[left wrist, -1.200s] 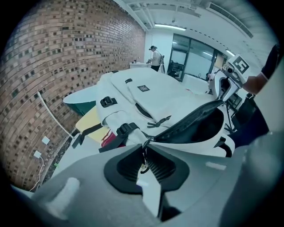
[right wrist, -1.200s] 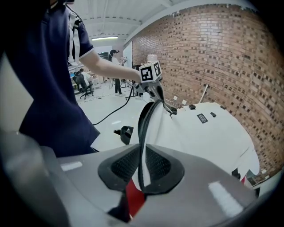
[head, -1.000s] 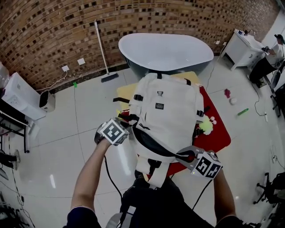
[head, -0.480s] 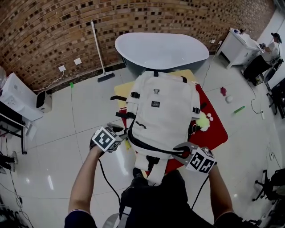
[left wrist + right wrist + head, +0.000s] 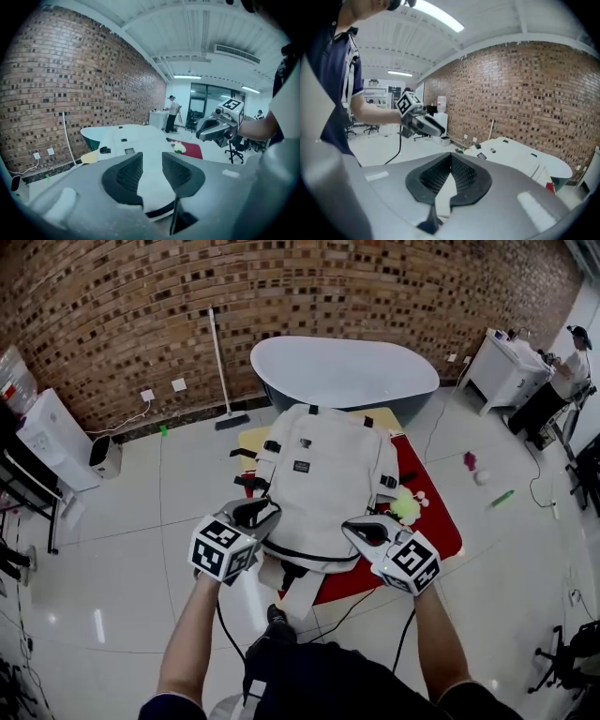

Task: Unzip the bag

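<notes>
- Left gripper (image 5: 255, 514) and right gripper (image 5: 359, 528) have drawn back to the backpack's (image 5: 323, 474) near edge, lower centre of the head view.
- Left jaws opening — nothing gripped.
- Right jaws together — empty.

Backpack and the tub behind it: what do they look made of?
Backpack: woven fabric, likely canvas or nylon, matte off-white; it creases softly and carries black webbing straps. Tub: smooth, hard moulded shell, perhaps acrylic or enamelled; pale inside, darker outside, with an evenly curved rim.
</notes>
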### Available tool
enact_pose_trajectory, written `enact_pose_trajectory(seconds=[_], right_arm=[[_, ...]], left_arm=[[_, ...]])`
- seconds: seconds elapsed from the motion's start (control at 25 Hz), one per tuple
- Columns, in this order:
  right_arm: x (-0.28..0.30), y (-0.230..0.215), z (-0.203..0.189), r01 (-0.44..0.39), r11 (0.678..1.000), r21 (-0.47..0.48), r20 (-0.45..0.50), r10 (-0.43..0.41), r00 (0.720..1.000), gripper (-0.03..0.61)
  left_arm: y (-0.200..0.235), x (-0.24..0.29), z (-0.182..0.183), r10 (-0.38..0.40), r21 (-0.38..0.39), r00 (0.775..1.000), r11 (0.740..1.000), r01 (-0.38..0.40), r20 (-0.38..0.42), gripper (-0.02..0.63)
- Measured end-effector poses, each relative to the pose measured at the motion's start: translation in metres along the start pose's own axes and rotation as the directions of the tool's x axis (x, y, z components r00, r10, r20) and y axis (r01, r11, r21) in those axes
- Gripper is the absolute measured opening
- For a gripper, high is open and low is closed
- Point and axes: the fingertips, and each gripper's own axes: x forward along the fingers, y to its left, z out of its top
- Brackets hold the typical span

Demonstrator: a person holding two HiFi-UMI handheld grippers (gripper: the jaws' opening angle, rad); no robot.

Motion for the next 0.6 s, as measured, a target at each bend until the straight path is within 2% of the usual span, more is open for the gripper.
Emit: enact_pose_trajectory(seconds=[0.12, 0.32, 0.48, 0.6], right_arm=[[-0.017, -0.002, 0.024, 0.039, 0.998, 0.051, 0.134, -0.046, 0.99, 0.006], [-0.049, 0.004, 0.043, 0.076, 0.989, 0.124, 0.242, -0.104, 0.965, 0.006], [-0.078, 0.019, 0.048, 0.068, 0.987, 0.145, 0.283, -0.107, 0.953, 0.006], [-0.1, 0.029, 0.048, 0.068, 0.984, 0.167, 0.308, -0.117, 0.944, 0.006]], left_arm=[[-0.045, 0.002, 0.027, 0.007, -0.002, 0.994, 1.0, -0.007, 0.111, 0.125], [-0.105, -0.005, 0.054, 0.066, -0.024, 0.968, 0.998, -0.062, 0.24, 0.019], [-0.147, -0.014, 0.057, 0.098, -0.059, 0.956, 0.995, -0.085, 0.278, 0.002], [-0.172, -0.019, 0.056, 0.123, -0.058, 0.949, 0.992, -0.111, 0.29, 0.002]])
